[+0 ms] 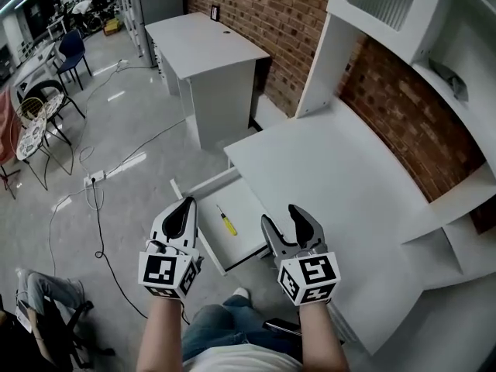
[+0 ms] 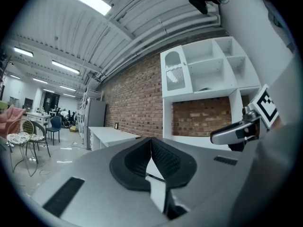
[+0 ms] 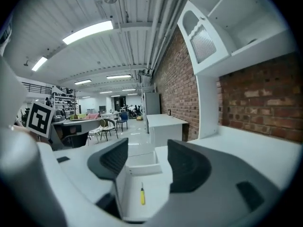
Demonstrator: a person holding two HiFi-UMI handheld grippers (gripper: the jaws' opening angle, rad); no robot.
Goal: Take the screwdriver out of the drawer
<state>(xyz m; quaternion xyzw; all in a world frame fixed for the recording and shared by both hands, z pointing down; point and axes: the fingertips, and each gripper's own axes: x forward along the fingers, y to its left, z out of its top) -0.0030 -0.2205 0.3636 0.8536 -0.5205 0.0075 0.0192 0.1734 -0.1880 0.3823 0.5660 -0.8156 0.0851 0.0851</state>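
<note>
**Head view, near to far.** Nearest the camera, the person's forearms [image 1: 166, 328] carry two grippers side by side over the open drawer.

- **Left gripper** [image 1: 187, 204]: the jaws are together, pads meeting at the tips, with nothing between them (its own view confirms this). It hangs above the drawer's left rim and looks idle, since one small tool needs only one gripper.
- **Right gripper** [image 1: 283, 217]: the jaws are spread moderately wide and empty, and it tilts slightly downward over the drawer's right edge. The gap is far wider than the tool, which suggests it is ready for a pick.
- **Drawer** [image 1: 203, 184]: it is pulled out from under the desk toward the person, so its floor is open from above.
- **Screwdriver** [image 1: 226, 221]: it has a yellow handle and a thin shaft and lies flat on the drawer floor. It sits between the two grippers in this view, and neither touches it. In the right gripper view the screwdriver [image 3: 142, 195] lies ahead of and below the jaw gap, roughly in line with it. The step in hand is judged to be the approach, with the grasp not yet made.
- **Desk** [image 1: 333, 169]: it is white with a bare top, set against the brick wall [image 1: 271, 14] under a shelf unit [image 1: 387, 6].
- **Farther off:** a second desk [image 1: 205, 45] stands along the same wall, then chairs [image 1: 71, 53] and floor cables [image 1: 98, 223].
</note>
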